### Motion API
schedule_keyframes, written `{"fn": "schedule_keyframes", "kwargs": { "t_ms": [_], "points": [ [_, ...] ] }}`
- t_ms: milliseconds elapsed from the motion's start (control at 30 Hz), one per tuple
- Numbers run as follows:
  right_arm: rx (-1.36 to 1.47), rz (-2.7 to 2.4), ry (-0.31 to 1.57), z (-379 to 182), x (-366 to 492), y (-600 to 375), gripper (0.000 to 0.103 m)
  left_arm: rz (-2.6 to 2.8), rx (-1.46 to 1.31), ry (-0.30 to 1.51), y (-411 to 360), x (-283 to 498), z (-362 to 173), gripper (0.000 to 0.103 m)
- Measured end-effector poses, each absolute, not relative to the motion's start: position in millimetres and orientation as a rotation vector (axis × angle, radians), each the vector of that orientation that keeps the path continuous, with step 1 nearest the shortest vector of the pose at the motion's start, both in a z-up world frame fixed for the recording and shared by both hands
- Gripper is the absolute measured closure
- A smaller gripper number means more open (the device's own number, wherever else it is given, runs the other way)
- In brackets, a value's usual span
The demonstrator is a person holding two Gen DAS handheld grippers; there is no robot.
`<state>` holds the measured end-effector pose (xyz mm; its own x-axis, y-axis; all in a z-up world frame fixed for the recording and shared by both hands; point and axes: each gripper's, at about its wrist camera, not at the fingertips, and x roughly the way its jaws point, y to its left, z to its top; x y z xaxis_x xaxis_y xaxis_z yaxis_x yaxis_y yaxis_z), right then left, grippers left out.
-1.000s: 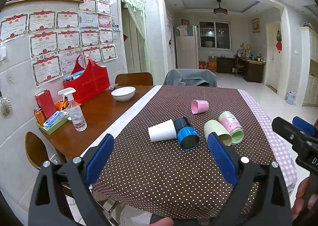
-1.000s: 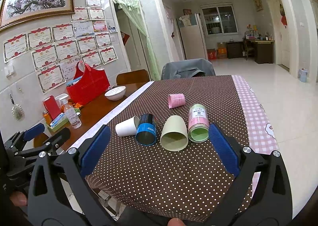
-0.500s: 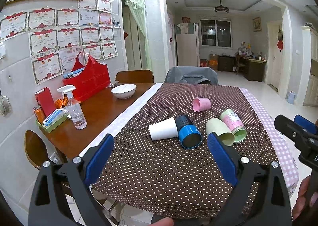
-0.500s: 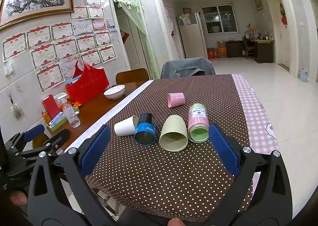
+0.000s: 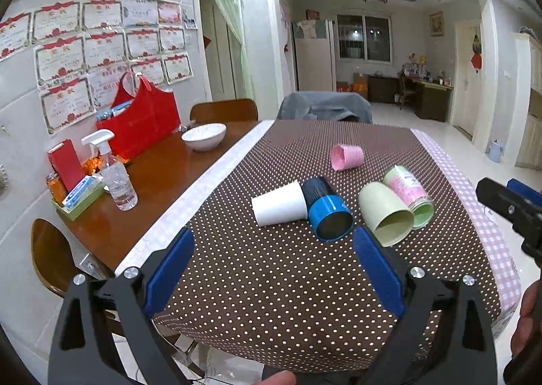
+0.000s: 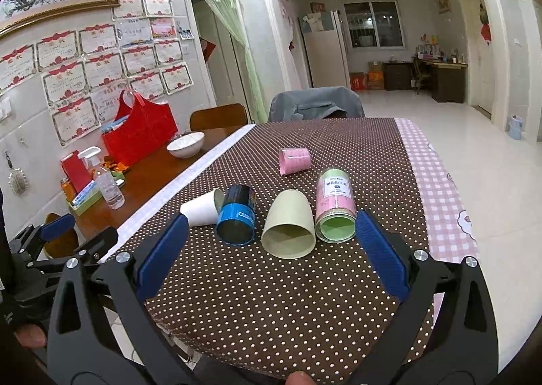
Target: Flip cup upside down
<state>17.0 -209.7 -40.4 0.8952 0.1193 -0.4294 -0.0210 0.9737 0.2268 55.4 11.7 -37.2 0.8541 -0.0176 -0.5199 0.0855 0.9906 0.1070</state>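
Several cups lie on their sides on the brown dotted tablecloth (image 5: 271,283): a white paper cup (image 5: 279,204), a blue and black cup (image 5: 327,212), a pale green cup (image 5: 384,214), a pink-labelled green cup (image 5: 408,190) and a small pink cup (image 5: 347,156) farther back. The right wrist view shows the same row: white cup (image 6: 201,207), blue cup (image 6: 237,214), pale green cup (image 6: 288,227), pink-labelled cup (image 6: 335,205), pink cup (image 6: 294,160). My left gripper (image 5: 272,271) is open and empty, short of the row. My right gripper (image 6: 271,253) is open and empty, near the pale green cup.
On the bare wooden table part at the left stand a spray bottle (image 5: 115,178), a white bowl (image 5: 203,136), a red bag (image 5: 140,121) and a green tray (image 5: 79,197). Chairs stand at the far end (image 5: 325,107) and left (image 5: 50,253). The table's near edge lies just below my grippers.
Both grippers have moved slightly closer to the row of cups, which looks a little larger. The cups have not moved.
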Motion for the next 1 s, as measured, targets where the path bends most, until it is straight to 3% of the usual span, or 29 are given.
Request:
{"fn": "schedule_keyframes", "kwargs": {
  "t_ms": [600,1000],
  "points": [
    [0.249,0.025,0.679,-93.1,127.4,-218.2,0.006,-0.111,0.253,0.790,26.2,179.6,-99.6,0.010],
    [0.272,-0.014,0.778,-112.9,167.0,-220.4,0.006,-0.304,0.554,0.896,21.4,264.8,-126.0,0.010]
  ]
}}
